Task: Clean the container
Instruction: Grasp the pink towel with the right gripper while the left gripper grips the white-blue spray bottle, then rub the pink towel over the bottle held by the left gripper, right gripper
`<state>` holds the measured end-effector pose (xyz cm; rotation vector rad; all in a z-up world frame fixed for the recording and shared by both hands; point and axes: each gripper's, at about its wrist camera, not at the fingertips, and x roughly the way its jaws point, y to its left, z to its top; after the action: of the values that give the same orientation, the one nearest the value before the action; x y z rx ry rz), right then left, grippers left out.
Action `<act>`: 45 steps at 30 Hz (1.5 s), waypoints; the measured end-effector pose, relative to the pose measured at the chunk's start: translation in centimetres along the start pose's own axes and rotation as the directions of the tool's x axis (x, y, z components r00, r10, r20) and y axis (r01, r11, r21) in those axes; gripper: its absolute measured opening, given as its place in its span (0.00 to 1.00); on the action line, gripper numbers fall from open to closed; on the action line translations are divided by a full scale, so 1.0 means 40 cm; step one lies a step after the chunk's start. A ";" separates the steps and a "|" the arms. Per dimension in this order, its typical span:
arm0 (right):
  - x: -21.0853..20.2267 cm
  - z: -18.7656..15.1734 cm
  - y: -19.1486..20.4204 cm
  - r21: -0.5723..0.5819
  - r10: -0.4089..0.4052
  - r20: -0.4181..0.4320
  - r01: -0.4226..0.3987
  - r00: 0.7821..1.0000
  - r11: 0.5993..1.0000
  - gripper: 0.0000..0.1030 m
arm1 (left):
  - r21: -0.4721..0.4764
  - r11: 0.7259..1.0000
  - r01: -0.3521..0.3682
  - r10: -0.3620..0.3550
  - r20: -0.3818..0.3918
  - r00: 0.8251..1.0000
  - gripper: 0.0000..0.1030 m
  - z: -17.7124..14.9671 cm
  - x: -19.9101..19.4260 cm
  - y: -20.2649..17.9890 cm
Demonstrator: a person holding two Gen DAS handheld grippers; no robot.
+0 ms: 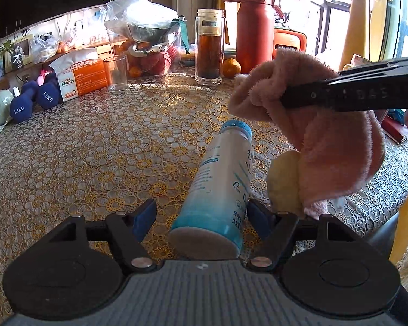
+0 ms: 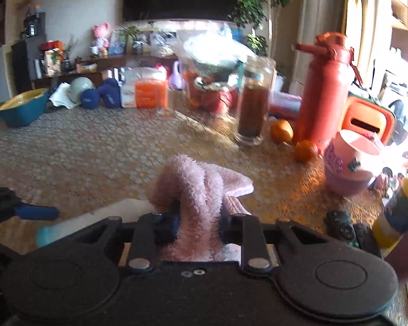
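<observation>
A white bottle (image 1: 220,182) with a blue cap and a teal-tinted base lies on the patterned tablecloth (image 1: 95,163), its cap pointing away. My left gripper (image 1: 201,213) is open around the base. The right pad touches or nearly touches the bottle, and the left pad stands clear of it. My right gripper (image 1: 285,100) reaches in from the right, shut on a fluffy pink cloth (image 1: 337,149) that hangs just above and right of the cap. In the right wrist view the pink cloth (image 2: 195,190) bulges between the closed fingers of the right gripper (image 2: 198,225), with the blurred bottle (image 2: 95,220) at lower left.
At the back of the table stand a glass tea bottle (image 1: 209,51), a red thermos (image 1: 254,30), oranges (image 1: 231,68), a drinking glass (image 1: 117,73), a tissue box (image 1: 81,76) and blue dumbbells (image 1: 21,106). A pink cup (image 2: 351,163) and remote (image 2: 342,228) sit at the right.
</observation>
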<state>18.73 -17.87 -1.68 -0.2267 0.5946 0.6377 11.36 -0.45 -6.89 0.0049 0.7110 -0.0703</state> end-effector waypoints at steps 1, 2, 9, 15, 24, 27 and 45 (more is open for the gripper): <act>-0.016 0.010 0.015 -0.037 0.043 0.010 -0.042 0.999 0.998 0.23 | 0.000 1.000 0.007 -0.007 0.000 1.000 0.66 -0.001 0.000 0.000; -0.027 0.016 0.035 -0.077 0.075 0.007 -0.075 0.997 0.994 0.23 | 0.002 1.000 0.015 -0.015 -0.001 1.000 0.61 -0.002 0.001 -0.002; -0.019 0.024 0.168 -0.217 0.300 -0.091 -0.313 0.950 0.924 0.23 | 0.076 0.997 0.000 -0.001 0.015 1.000 0.55 -0.011 -0.002 -0.029; 0.033 0.018 0.182 -0.229 0.306 -0.143 -0.332 0.941 0.915 0.23 | 0.156 0.987 -0.034 0.028 0.041 0.999 0.54 -0.024 -0.005 -0.058; 0.142 0.067 0.092 -0.201 0.149 -0.149 -0.178 0.977 0.963 0.24 | 0.202 0.979 -0.040 0.029 0.057 0.998 0.53 -0.034 -0.009 -0.070; 0.159 0.059 0.052 -0.153 0.135 -0.148 -0.158 0.980 0.976 0.24 | 0.158 0.987 -0.001 -0.007 0.053 0.999 0.53 -0.027 -0.020 -0.055; 0.063 -0.020 -0.026 -0.007 0.081 -0.089 -0.082 0.993 0.997 0.23 | -0.071 0.977 0.203 -0.205 -0.034 0.978 0.55 -0.021 -0.003 0.000</act>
<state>20.62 -17.76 -3.78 -0.2425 0.6886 0.7128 10.72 -0.41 -7.48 -0.1319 0.7530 -0.2434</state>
